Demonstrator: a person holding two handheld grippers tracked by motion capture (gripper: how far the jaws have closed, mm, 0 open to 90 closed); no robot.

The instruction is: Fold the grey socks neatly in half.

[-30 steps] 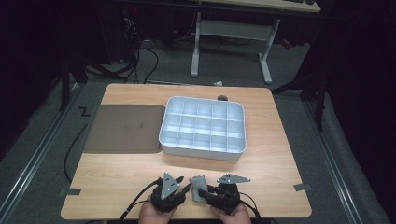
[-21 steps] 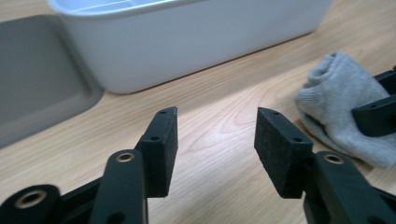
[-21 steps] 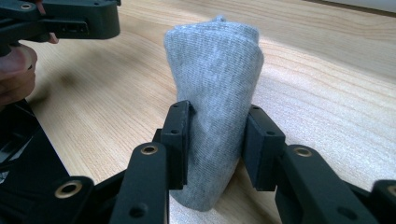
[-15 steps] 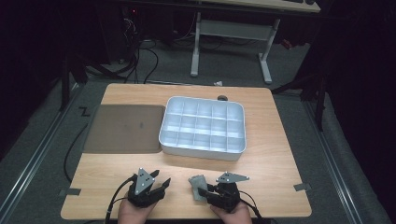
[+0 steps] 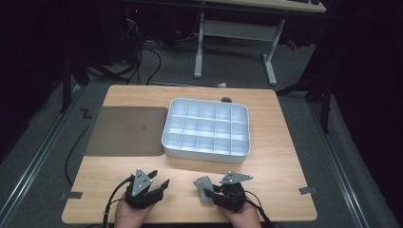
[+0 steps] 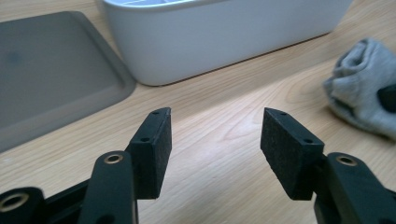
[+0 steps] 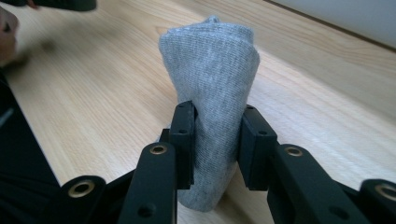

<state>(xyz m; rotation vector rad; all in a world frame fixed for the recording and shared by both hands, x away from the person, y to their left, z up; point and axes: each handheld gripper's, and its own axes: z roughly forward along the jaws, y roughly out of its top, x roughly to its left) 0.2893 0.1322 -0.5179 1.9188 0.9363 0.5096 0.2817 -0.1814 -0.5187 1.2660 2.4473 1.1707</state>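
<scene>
My right gripper (image 7: 212, 140) pinches the rolled grey sock (image 7: 210, 88), its jaws just closing on it; my left gripper (image 6: 215, 140) has just spread wide, holding nothing above the surface (image 6: 224, 93).

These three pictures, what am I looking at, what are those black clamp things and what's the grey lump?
A person sits at a wooden table, holding a two-jaw tool in each hand. The high view looks down from above; the other two come from cameras riding on each tool. The left hand-held gripper has just been opening and holds nothing. The right hand-held gripper has been closing and pinches a rolled grey sock. Farther back sit a white compartment tray and a dark mat.
</scene>
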